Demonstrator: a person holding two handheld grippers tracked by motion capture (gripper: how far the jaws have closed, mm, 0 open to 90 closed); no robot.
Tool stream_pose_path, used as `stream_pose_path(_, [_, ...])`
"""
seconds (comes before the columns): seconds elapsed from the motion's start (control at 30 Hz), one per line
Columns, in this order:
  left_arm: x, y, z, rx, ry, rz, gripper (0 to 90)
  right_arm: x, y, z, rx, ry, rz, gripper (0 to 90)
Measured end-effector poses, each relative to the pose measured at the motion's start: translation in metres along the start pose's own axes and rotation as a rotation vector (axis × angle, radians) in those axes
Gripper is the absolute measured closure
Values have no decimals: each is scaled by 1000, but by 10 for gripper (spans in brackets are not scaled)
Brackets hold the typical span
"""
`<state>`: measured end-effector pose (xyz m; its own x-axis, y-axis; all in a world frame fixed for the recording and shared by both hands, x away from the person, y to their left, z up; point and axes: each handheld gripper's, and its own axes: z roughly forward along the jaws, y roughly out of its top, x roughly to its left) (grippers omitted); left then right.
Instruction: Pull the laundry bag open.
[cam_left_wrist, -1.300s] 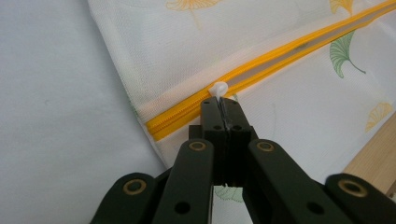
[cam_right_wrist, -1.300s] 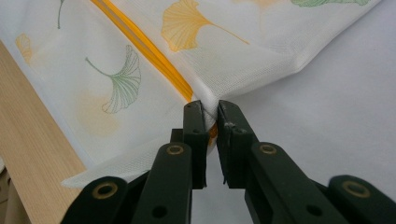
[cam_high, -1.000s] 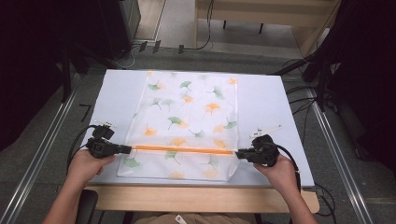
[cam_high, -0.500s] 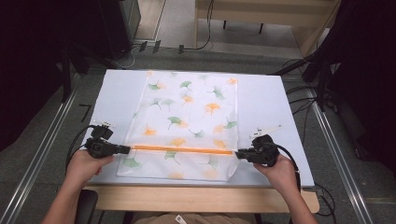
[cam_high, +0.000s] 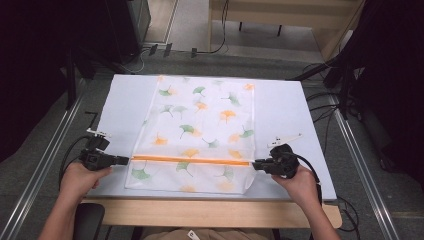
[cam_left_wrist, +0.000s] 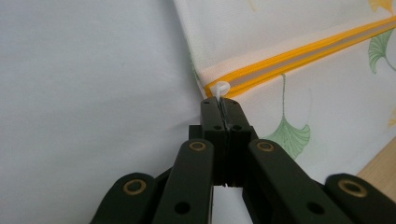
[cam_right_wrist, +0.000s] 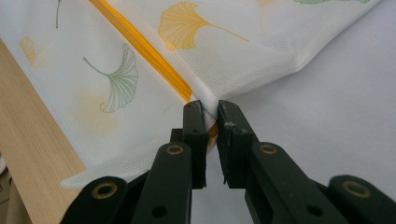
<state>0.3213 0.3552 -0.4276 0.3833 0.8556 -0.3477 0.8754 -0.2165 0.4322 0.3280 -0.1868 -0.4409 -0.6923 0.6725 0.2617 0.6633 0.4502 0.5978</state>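
I have the white table (cam_high: 300, 115) under me, with its wooden front edge toward my side. Spread flat over its middle lies a white mesh laundry bag (cam_high: 205, 120) printed with green and orange ginkgo leaves, its far end near the table's back edge and its near end just short of the wooden strip. An orange zipper (cam_high: 190, 160) runs straight across the bag's near part, from one side edge to the other. My left hand-held gripper (cam_high: 122, 160) sits at the zipper's left end, resting low over the table; in the left gripper view its jaws are clenched tight on the small white zipper pull (cam_left_wrist: 219, 88), which loops out just past the tips, right at the bag's corner where the orange tape ends. My right hand-held gripper (cam_high: 256, 165) is at the zipper's opposite end; in the right gripper view its jaws are pinched on the mesh fabric at the end of the orange tape, a narrow slit remaining between them, with the bag's side edge bunched and lifted slightly off the table there.
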Motion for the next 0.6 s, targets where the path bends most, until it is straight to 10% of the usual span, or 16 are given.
stream_pose_path(0.6, [-16, 3, 11, 22, -59, 39, 900, -20, -6, -2, -6, -61, 43, 826])
